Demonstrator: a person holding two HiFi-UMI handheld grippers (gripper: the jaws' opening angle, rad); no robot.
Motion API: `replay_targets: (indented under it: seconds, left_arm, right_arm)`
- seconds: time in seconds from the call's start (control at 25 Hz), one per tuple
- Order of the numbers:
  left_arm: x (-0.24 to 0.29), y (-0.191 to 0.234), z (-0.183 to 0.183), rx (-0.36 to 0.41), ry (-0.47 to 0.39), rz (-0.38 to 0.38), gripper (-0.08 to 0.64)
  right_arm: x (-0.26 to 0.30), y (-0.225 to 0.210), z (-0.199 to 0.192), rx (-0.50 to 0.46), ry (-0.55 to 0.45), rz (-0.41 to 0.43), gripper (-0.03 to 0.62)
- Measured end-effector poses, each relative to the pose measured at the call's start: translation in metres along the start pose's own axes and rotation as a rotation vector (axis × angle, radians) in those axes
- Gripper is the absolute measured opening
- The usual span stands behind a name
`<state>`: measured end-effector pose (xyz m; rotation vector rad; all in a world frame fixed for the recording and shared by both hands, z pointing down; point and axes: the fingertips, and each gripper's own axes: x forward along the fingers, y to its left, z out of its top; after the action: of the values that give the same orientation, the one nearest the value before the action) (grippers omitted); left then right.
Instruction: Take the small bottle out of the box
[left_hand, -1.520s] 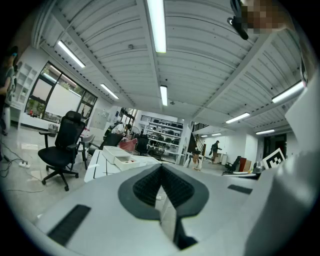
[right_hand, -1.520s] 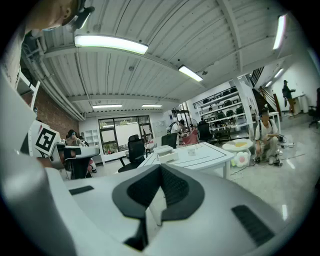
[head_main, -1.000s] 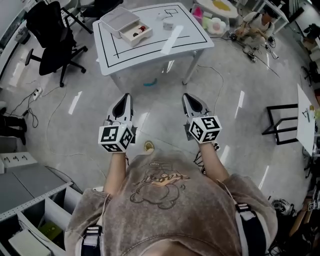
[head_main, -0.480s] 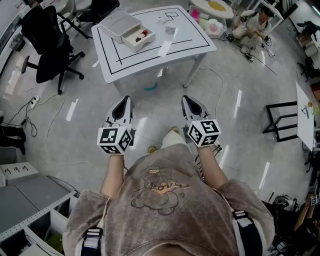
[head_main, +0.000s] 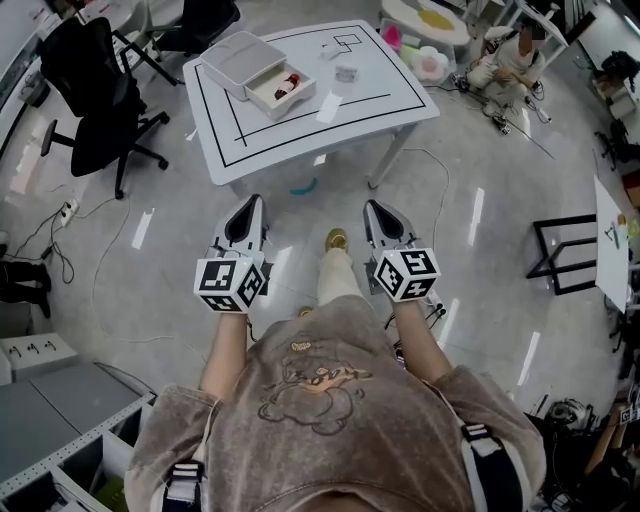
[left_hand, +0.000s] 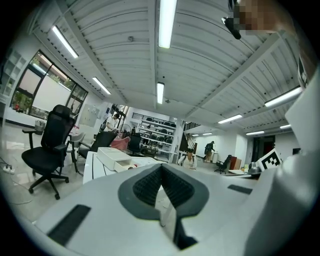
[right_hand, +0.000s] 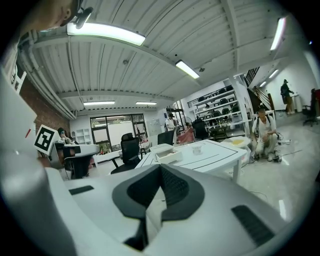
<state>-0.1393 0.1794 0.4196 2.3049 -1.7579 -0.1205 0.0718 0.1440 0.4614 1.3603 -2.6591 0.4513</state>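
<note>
White desk (head_main: 400, 95) with black outline markings at the top of the head view, well apart from both grippers. On its left part, pale grey flat box (head_main: 232, 52) with a shallow tray (head_main: 300, 100) pulled open toward the desk's middle. In that tray, small bottle (head_main: 288, 84): only a reddish-and-dark speck, shape and cap too small to make out. Left gripper (head_main: 248, 206) and right gripper (head_main: 377, 210) side by side over glossy grey floor (head_main: 480, 200), each with jaws pressed together, nothing between them. Between the two, one pale trouser leg (head_main: 338, 282) and tan shoe (head_main: 336, 240); other leg out of sight beneath the brown T-shirt (head_main: 320, 420). In the right gripper view, box tiny above the jaws, tray contents not discernible.
</note>
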Motion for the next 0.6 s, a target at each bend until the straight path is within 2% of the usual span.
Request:
replay_targets:
  seconds: [0.6]
  left_arm:
    - [0.103, 0.04, 0.014, -0.015, 0.004, 0.062, 0.002]
  right_arm:
    - [0.111, -0.06, 0.037, 0.003, 0.004, 0.059, -0.005]
